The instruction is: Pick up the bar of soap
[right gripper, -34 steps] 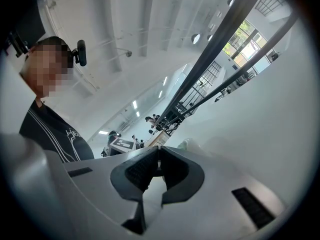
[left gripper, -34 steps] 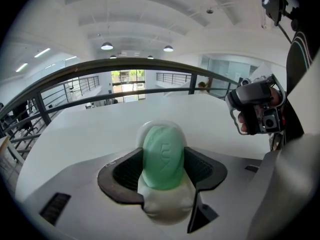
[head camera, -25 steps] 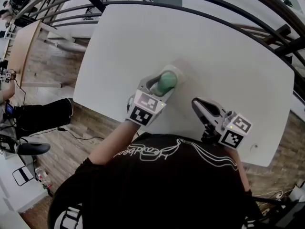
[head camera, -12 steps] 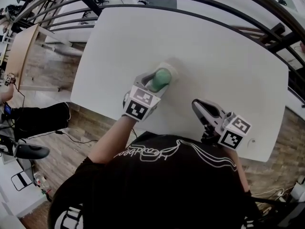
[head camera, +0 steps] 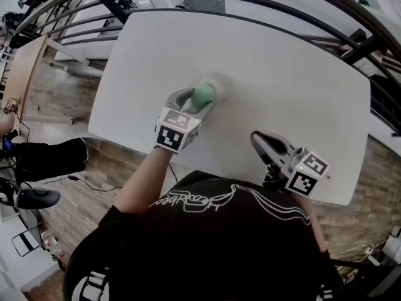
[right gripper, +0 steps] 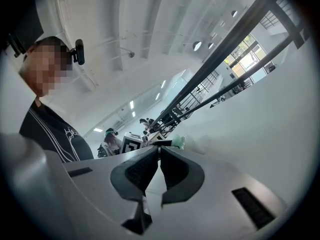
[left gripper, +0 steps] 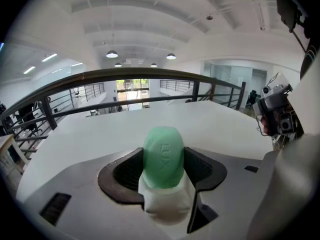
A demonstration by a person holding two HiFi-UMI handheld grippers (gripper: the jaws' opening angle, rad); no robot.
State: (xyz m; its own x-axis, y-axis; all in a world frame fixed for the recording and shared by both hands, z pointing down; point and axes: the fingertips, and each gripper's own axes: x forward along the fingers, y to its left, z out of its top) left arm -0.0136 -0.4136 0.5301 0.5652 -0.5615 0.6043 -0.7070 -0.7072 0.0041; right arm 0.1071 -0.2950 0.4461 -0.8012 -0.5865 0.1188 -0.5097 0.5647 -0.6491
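The green bar of soap (head camera: 203,96) (left gripper: 163,157) stands on end between the jaws of my left gripper (head camera: 202,99) (left gripper: 164,170), which is shut on it over the white table (head camera: 282,86). Under the soap a white dish (left gripper: 167,200) shows between the jaws; whether the soap still rests on it I cannot tell. My right gripper (head camera: 262,140) (right gripper: 159,169) hovers near the table's front edge, shut with nothing between its jaws. The soap (right gripper: 179,142) shows small in the right gripper view, past the jaw tips.
A black railing (head camera: 263,2) curves behind the table's far edge. Wooden floor (head camera: 69,99) lies to the left. The person's black shirt (head camera: 219,243) fills the bottom of the head view.
My left gripper has moved left and a little farther away with the soap in its jaws. The right gripper has stayed where it was.
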